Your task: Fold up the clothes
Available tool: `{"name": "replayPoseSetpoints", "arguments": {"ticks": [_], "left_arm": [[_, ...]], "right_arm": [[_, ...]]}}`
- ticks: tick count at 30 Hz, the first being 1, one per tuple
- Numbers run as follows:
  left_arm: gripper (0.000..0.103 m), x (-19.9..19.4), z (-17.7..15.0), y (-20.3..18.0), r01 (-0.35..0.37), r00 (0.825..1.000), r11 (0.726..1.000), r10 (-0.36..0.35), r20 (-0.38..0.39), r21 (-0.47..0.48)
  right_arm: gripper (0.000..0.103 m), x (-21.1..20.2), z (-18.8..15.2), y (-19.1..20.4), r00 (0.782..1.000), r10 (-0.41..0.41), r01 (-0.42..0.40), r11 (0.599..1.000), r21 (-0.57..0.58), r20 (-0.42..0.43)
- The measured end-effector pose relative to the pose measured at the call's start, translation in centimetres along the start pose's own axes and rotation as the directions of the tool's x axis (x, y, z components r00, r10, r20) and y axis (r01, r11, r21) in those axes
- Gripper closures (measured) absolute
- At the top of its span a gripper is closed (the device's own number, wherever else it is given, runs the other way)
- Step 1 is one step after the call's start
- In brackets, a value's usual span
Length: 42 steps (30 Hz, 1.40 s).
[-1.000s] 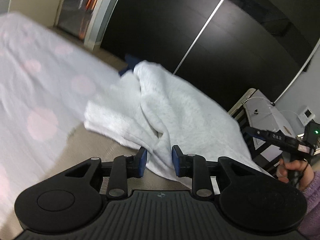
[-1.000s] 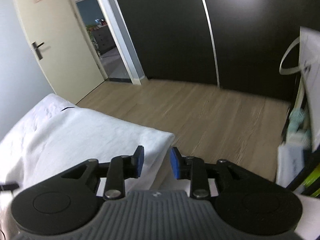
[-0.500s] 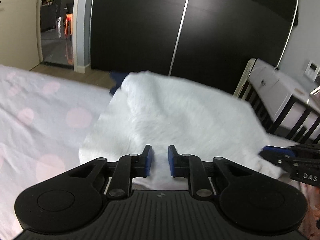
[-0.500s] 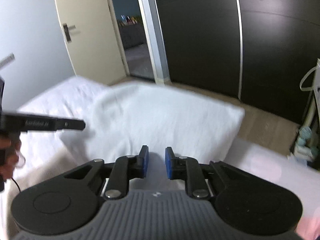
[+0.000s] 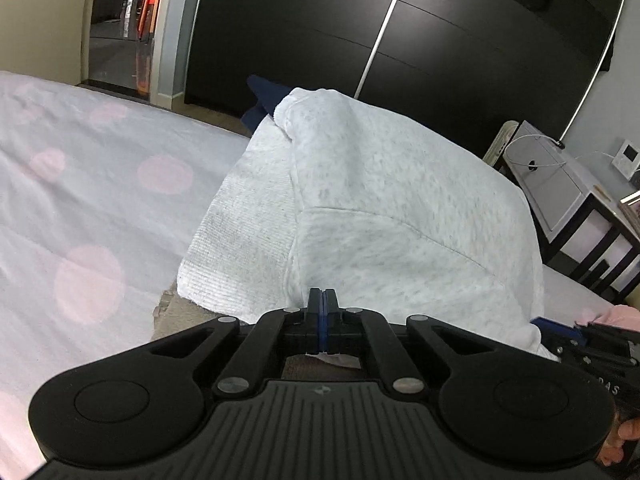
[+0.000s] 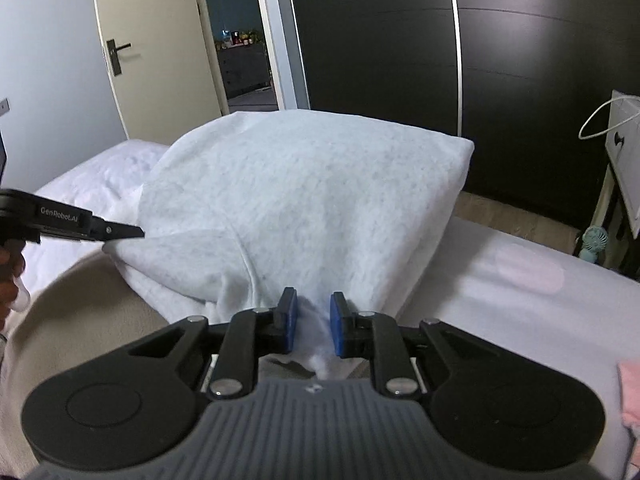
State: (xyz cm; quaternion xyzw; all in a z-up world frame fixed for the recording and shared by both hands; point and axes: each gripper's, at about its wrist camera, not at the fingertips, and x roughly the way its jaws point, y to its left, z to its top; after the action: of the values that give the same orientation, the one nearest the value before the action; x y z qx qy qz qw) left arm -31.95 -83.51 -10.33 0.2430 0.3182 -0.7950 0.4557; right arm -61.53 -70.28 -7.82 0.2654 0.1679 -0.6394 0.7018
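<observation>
Room: dark wardrobe doors (image 6: 520, 60) fill the far wall; cream door (image 6: 160, 40) open beyond the left tongs.
Bed (image 5: 80, 200): white cover with pale pink dots, spreads out left of the left tongs and right of the right tongs.
White garment (image 5: 380, 208): fleecy, heaped on the bed straight ahead of both tongs, near edge at the fingertips; ribbed inner face shows to the left of the left tongs.
Dark blue cloth (image 5: 262, 96): peeks out beyond the garment's far end.
Left gripper (image 5: 321, 312): blue pads pressed together on the garment's near hem; a scrap of white shows beneath them.
Right gripper (image 6: 312, 322): pads apart, a tongue of garment lying between them, not pinched.
Pink cloth (image 6: 630, 392): at the right tongs' right edge.
</observation>
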Motion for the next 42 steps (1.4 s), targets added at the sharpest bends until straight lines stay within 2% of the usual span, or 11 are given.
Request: {"name": "replayPoseSetpoints", "arguments": {"ticks": [8,12,15,19,23,24,26,28,30,37,42], "left_arm": [[0.103,-1.2,1.4,-1.0,-0.062,0.996,0.996,0.057,-0.07,-0.064],[0.099,-6.8,1.8,-1.2,-0.035,0.999,0.99,0.036,0.002,-0.137],[0.088,-11.5,1.6,-2.8,-0.075,0.995,0.993,0.08,0.057,-0.087],[0.076,-17.1,0.9,-5.7,-0.071,0.988,0.995,0.08,0.134,-0.071],[0.048,-21.3,-0.2,-9.2,-0.122,0.971,0.992,0.122,0.203,-0.013],[0.046,-22.1,-0.5,-10.0,-0.147,0.965,0.989,0.142,0.219,0.003],[0.028,-23.4,-1.5,-11.4,-0.173,0.957,0.985,0.162,0.24,0.023],[0.026,-24.7,-2.6,-12.7,-0.191,0.951,0.981,0.174,0.257,0.043],[0.025,-25.2,-3.6,-13.8,-0.224,0.947,0.973,0.204,0.247,0.057],[0.025,-26.1,-7.6,-14.7,-0.203,0.946,0.979,0.201,0.254,-0.019],[0.023,-26.2,-9.8,-15.0,-0.256,0.926,0.964,0.267,0.267,-0.076]], "right_arm": [[0.081,-0.6,0.4,0.3,0.997,-0.033,0.034,0.999,0.019,-0.063],[0.08,-2.9,1.7,1.1,0.998,-0.047,0.047,0.999,0.006,-0.051],[0.079,-5.5,3.1,1.9,0.998,-0.045,0.046,0.999,0.001,-0.031],[0.061,-9.6,4.5,3.1,0.999,-0.029,0.029,1.0,0.001,-0.021],[0.051,-13.7,5.3,4.4,1.0,-0.015,0.015,1.0,0.014,0.01],[0.044,-14.7,5.5,4.7,1.0,-0.008,0.007,1.0,0.025,0.021],[0.035,-16.8,5.6,5.3,0.999,-0.007,0.005,0.999,0.046,0.04],[0.022,-18.9,5.7,6.1,0.998,-0.041,0.038,0.997,0.06,0.054],[0.016,-20.9,5.4,6.8,0.995,-0.061,0.056,0.996,0.069,0.081],[0.016,-25.0,1.9,9.9,0.987,-0.095,0.091,0.995,0.033,0.126],[0.016,-26.0,-0.3,11.1,0.988,-0.113,0.113,0.994,0.005,0.101]]}}
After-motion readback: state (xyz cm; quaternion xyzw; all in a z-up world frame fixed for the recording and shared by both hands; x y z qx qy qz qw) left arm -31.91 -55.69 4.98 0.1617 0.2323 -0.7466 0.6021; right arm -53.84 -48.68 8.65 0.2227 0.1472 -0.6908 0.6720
